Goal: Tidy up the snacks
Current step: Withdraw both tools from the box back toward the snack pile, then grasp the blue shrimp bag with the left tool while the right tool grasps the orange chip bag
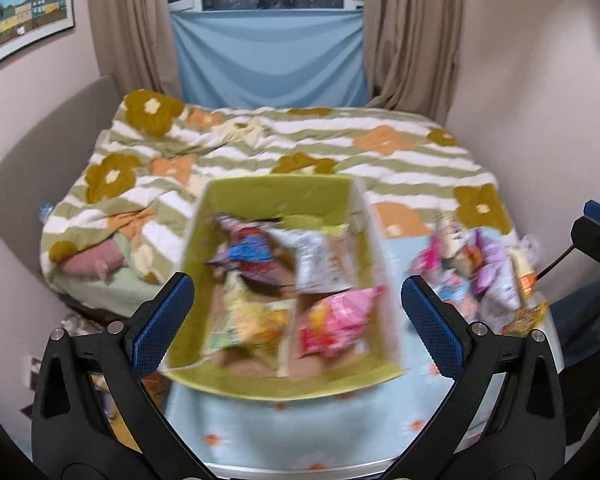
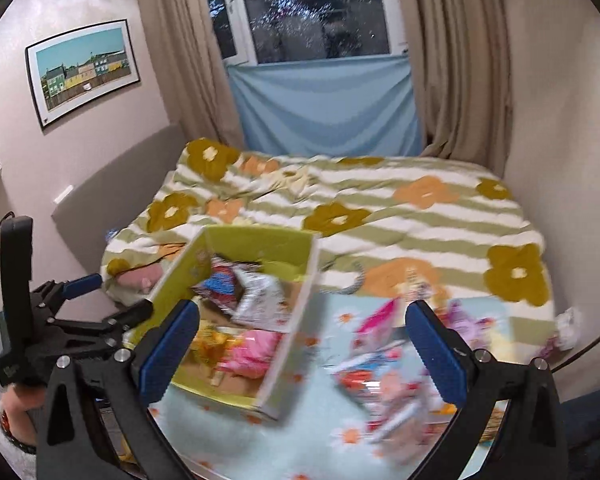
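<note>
Grippers: left [image 1: 298,320] over box [image 1: 276,188], right [image 2: 302,348] by snacks [image 2: 384,384], both jaws released.

bed [image 1: 380,160] | curtains [image 2: 460,60] | window [image 2: 312,12] | framed picture [image 2: 84,68] | blue cloth [image 1: 272,60]

No legible text: print on snack packets [image 1: 324,268] in green box [image 1: 276,196] and on loose packets [image 2: 384,384] beside it was too blurred to read.
</note>
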{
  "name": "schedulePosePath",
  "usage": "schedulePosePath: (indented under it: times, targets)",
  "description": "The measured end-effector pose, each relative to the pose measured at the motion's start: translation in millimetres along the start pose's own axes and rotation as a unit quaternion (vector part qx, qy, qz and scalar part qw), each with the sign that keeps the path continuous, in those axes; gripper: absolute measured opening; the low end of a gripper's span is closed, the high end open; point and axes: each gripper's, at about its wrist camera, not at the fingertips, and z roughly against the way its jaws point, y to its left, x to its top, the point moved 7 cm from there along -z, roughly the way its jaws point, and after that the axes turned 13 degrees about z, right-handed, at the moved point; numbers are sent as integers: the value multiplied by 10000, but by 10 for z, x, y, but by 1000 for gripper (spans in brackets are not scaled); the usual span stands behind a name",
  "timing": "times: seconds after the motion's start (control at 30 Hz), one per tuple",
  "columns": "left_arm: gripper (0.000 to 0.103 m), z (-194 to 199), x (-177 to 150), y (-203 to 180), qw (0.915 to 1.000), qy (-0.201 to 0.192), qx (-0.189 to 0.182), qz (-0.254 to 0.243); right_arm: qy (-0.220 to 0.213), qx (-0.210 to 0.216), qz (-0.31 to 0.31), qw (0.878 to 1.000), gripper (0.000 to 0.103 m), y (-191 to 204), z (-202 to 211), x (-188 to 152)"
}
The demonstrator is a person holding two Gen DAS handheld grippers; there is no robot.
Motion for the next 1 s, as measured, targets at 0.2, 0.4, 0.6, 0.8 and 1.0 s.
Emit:
schedulePosePath:
  times: [0.2,0.4,0.6,0.8,1.0]
  targets:
    - [103,-91,-166,-699,9997,146,-188,-37,59,-402,-113,9991,103,-827,306,-248]
    - [103,-365,-509,-1269,9989,451,-152,12,182,-442,-398,9981,103,-1528,397,-600]
    - [103,-773,-912,-1552,9960,817,22,360,457,-12,-325,9984,103,-1824,170,-1048]
    - [103,-1217,-1264,-1657,9913,1052,15,793,738,650,-71,9951,103,-1860,-226,-1521]
    - [103,-1634,-1483,-1677,9865,1242,104,1063,778,1044,376,9908,103,-1707,-562,-1813]
